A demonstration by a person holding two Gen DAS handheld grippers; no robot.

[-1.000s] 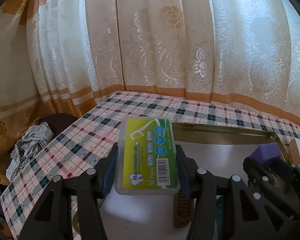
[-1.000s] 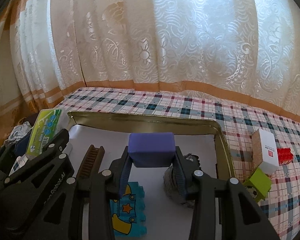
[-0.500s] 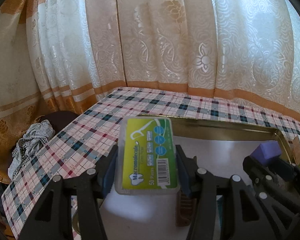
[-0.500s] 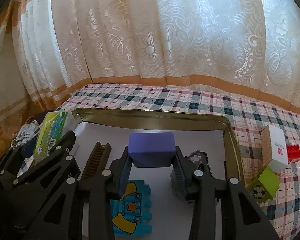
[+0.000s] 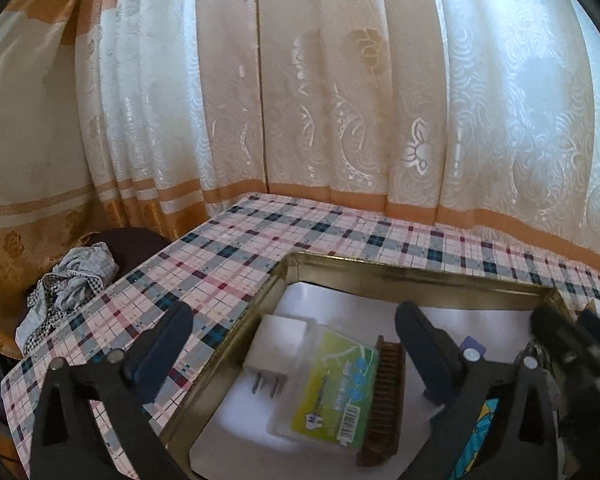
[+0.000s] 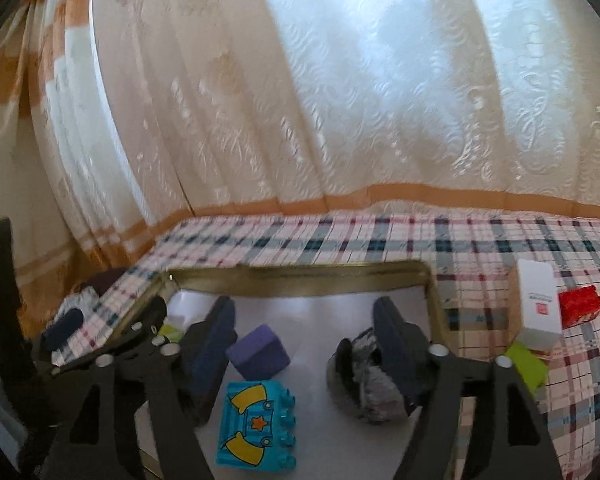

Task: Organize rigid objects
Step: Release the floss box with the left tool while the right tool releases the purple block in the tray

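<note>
We hold both grippers over the gold tray [image 6: 300, 282], jaws opening and empty. The left gripper [image 5: 292, 344] stands above the green floss box [image 5: 332, 392], which lies flat in the tray's left half, long axis running near to far beside the brown comb [image 5: 384, 396]. The right gripper [image 6: 304, 328] stands over the purple block [image 6: 258, 350], tilted, just left of centre. The items still outside, the white carton [image 6: 538, 300] and red block [image 6: 580, 306], lie right of the tray, nearer our right gripper.

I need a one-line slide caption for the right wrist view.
Right gripper opening above purple block lying in metal tray.
</note>
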